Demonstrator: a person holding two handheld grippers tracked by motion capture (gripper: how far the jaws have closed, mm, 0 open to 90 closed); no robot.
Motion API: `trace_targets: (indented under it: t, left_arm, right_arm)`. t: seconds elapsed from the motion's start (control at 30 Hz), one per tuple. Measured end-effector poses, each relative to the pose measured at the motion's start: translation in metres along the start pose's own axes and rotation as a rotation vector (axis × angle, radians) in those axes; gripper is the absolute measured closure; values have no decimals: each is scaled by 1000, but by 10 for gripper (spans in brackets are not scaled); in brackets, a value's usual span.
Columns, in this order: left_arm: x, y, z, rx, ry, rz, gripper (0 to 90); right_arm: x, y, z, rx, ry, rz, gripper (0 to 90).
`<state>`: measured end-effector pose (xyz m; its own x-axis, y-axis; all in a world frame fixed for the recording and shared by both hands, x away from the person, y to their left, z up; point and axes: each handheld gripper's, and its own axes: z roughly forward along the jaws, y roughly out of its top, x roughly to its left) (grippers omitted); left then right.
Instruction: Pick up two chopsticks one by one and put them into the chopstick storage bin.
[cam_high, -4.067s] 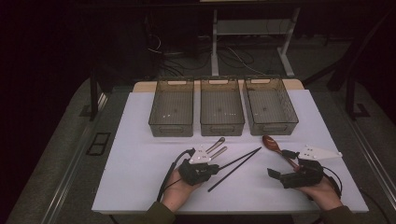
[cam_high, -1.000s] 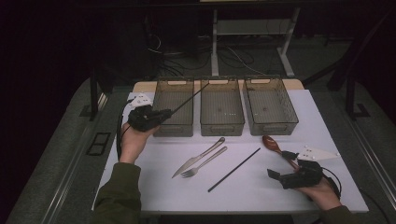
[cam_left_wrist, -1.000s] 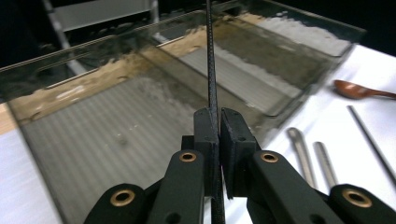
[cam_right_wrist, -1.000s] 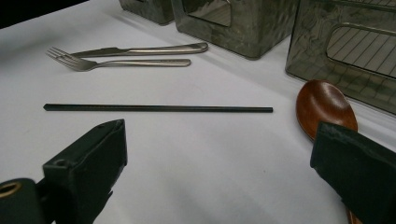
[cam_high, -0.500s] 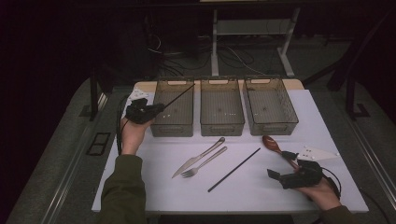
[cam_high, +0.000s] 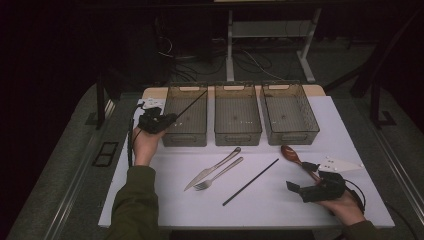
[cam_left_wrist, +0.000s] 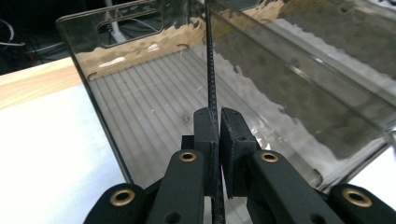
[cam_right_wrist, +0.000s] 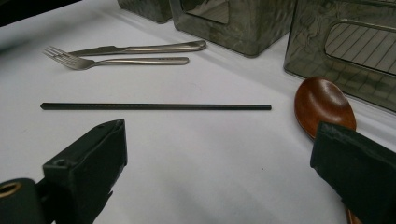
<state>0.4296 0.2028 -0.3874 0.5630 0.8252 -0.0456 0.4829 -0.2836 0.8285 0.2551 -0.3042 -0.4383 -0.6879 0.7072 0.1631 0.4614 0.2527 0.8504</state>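
1. The left bin (cam_high: 186, 116) sat just ahead of and below my left claw (cam_high: 169, 120), its floor ribbed and bare.
2. My right claw (cam_high: 299, 179) rested spread wide, the wooden spoon (cam_high: 291, 154) beside it and a second chopstick (cam_high: 251, 182) lying ahead of it.
3. My left claw pinched the held chopstick (cam_left_wrist: 208, 56) near its low end; the stick angled over the bin. I judged it light, stiff and slick, so an end grip could let it swivel.

The claw (cam_left_wrist: 218, 122) pinches a black chopstick (cam_left_wrist: 210, 60) over the smoky bin (cam_left_wrist: 154, 107).
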Motion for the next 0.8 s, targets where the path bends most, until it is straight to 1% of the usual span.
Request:
trace_targets:
  t: [0.1, 0.3, 0.37, 0.43, 0.57, 0.67, 0.73, 0.8]
  left_arm:
    - [1, -1, 1, 5, 20, -8, 848]
    - [2, -3, 2, -10, 10, -26, 845]
    - [2, -3, 2, -20, 14, -27, 839]
    - [2, -2, 1, -30, 15, -26, 787]
    - [1, -1, -2, -40, 14, -23, 732]
    - [-2, 0, -6, -43, -1, -25, 695]
    - [-5, 1, -10, -44, -19, -25, 651]
    - [-8, 3, -16, -60, -30, -26, 611]
  right_arm:
    - [0, 0, 0, 1, -1, -2, 32]
    - [0, 0, 0, 2, 0, -2, 32]
    - [0, 0, 0, 2, -1, -1, 32]
    - [0, 0, 0, 2, 0, -1, 32]
    - [0, 0, 0, 1, -1, -2, 32]
    - [0, 0, 0, 0, 0, 2, 32]
    - [0, 0, -1, -2, -1, 1, 32]
    - [0, 0, -1, -3, 0, 2, 32]
